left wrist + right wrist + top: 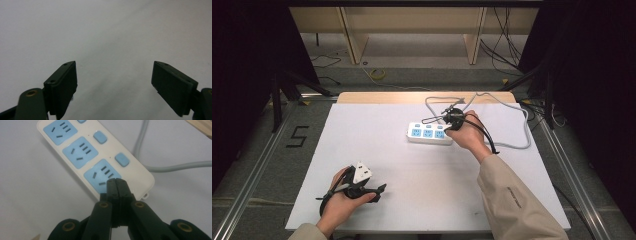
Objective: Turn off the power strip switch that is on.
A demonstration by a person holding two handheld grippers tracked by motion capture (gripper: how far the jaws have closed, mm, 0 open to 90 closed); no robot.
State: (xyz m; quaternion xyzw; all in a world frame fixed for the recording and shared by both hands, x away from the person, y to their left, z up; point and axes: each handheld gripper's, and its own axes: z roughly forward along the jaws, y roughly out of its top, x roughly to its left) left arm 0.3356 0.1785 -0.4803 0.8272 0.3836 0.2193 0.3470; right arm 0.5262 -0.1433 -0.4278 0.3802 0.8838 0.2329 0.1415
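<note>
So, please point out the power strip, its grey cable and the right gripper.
power strip [75, 157], right gripper view, middle blue socket.
grey cable [526, 131], high view, right bend.
right gripper [117, 185], right gripper view, shut tips.

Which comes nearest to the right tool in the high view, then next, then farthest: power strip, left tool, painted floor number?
1. Power strip: just left of the right tool.
2. Left tool: near table edge, lower left.
3. Painted floor number: off the table, far left.

The power strip [429, 133] is lying on the table [377, 145], toward the far right. Its cord [517, 117] is curling behind it. The left gripper [379, 188] is sitting near the front left.
</note>
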